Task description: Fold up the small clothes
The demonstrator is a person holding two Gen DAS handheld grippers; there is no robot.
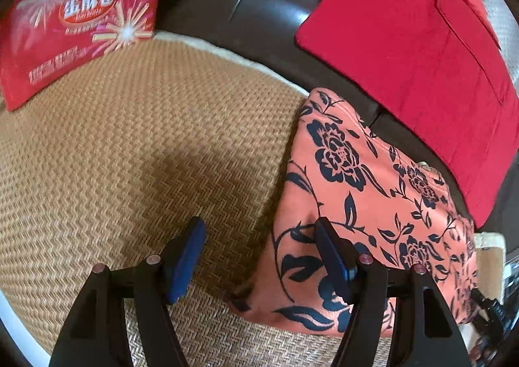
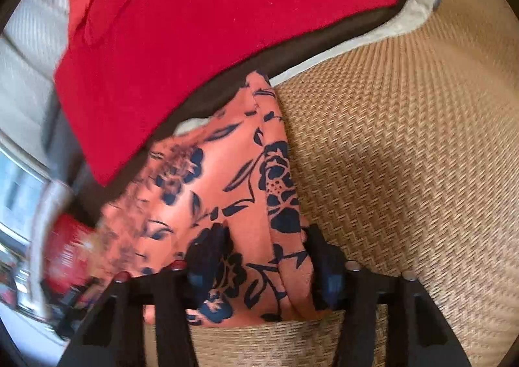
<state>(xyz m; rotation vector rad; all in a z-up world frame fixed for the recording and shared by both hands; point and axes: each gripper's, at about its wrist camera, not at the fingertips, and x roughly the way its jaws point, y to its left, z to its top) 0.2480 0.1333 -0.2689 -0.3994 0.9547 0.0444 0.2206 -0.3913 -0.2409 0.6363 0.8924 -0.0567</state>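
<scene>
Now we are squeezing the floral garment [image 2: 240, 205] in our right claw [image 2: 262, 266], while our left claw [image 1: 259, 256] is hanging open, empty, over the woven mat [image 1: 129, 140].

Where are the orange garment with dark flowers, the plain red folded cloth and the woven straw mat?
orange flowered garment [image 1: 366, 192], left wrist view, middle
red folded cloth [image 1: 405, 39], left wrist view, centre
woven straw mat [image 2: 405, 140], right wrist view, bare weave
</scene>
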